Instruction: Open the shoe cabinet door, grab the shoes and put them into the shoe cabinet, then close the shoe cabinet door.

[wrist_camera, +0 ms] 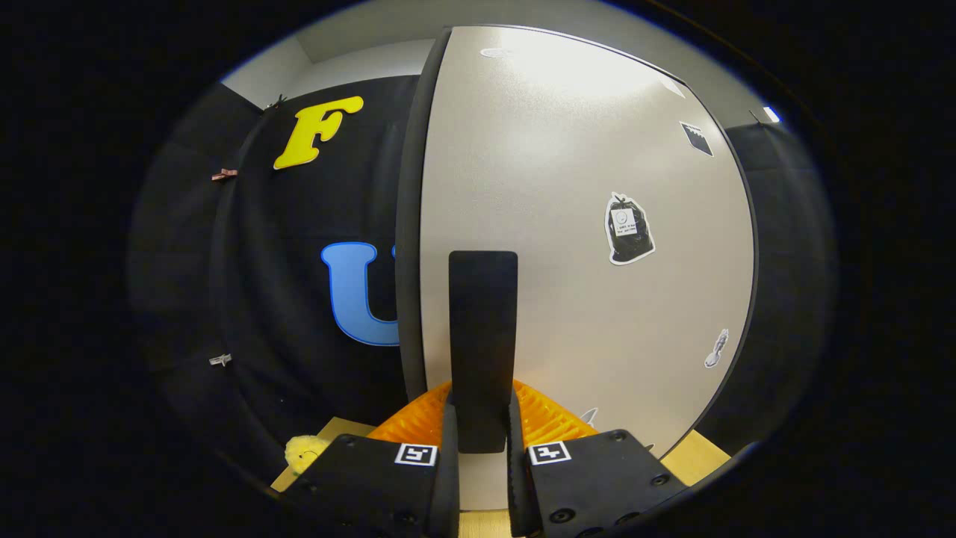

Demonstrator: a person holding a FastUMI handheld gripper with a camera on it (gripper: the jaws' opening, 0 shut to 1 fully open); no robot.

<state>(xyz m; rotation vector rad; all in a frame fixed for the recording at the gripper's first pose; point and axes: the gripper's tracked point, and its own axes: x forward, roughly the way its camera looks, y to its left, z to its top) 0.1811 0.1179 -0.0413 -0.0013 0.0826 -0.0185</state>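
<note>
The shoe cabinet door [582, 224] stands close ahead, pale grey with a dark edge, and its black handle [482, 336] runs down between the gripper [482, 437] fingers, which are nearly closed and seem to press it from both sides. A few stickers [629, 229] on the door are too small to make out. Near the left finger a yellow soft thing [305, 450] is half hidden on the wooden surface [702, 456].
</note>
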